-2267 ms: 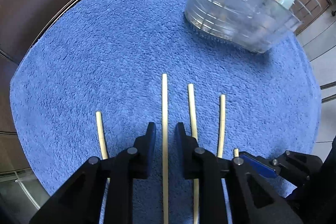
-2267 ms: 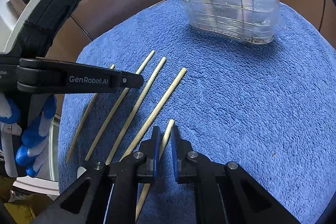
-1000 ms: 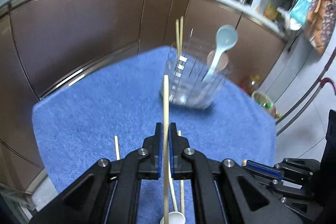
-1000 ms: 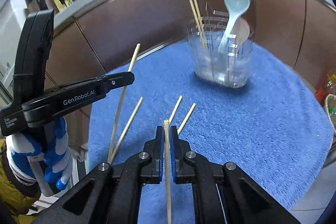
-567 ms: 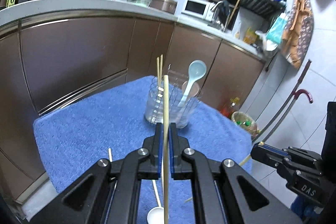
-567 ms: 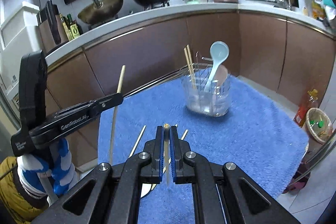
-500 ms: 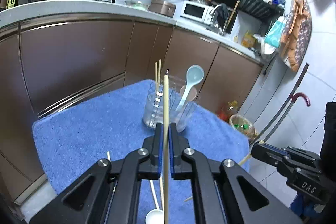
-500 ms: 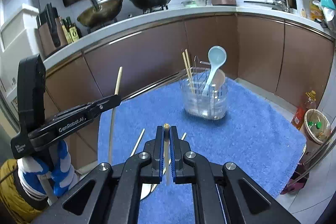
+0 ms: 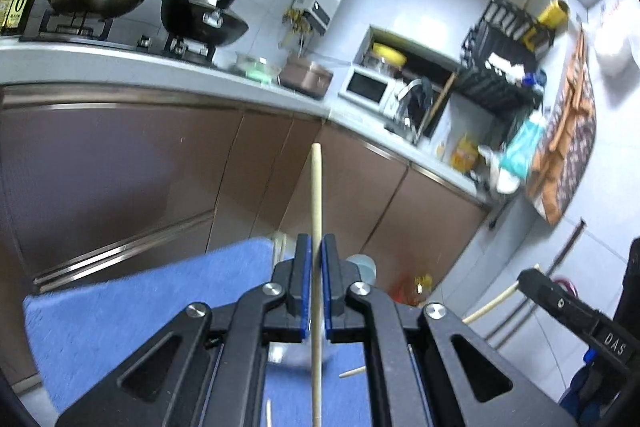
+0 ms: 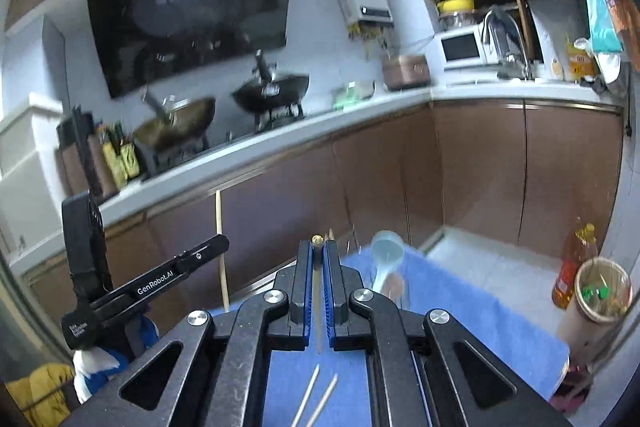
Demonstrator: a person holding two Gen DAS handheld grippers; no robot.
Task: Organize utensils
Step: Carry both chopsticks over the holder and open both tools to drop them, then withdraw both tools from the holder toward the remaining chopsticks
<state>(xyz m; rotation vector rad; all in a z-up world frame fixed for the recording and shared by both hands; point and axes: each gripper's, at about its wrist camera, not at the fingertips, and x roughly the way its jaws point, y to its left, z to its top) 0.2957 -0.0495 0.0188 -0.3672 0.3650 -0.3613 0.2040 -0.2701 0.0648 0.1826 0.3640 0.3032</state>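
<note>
A blue towel covers the work surface in a kitchen of brown cabinets, seen low in both wrist views. Nearest, at 6 o'clock in the right view, two loose chopsticks lie on the towel, and the left view shows two more ends near its lower edge, so several sticks are yet to be gathered. Just above them, the right gripper is clamped on a chopstick that runs along its fingers, the round tip showing just past the fingertips. The left gripper likewise pinches a long chopstick, which stands well beyond its fingers toward 12 o'clock; both pairs of jaws are nearly together, with only the stick between them. Each tool appears in the other's view, at 3 o'clock and at 9 o'clock. Farther on, largely hidden behind the fingers, stands the clear holder, which holds a pale blue spoon and what seem to be two chopstick tips beside it. So part of the sorting looks done, and these two sticks probably go to the holder next. Beyond, pans sit on the stove.
</note>
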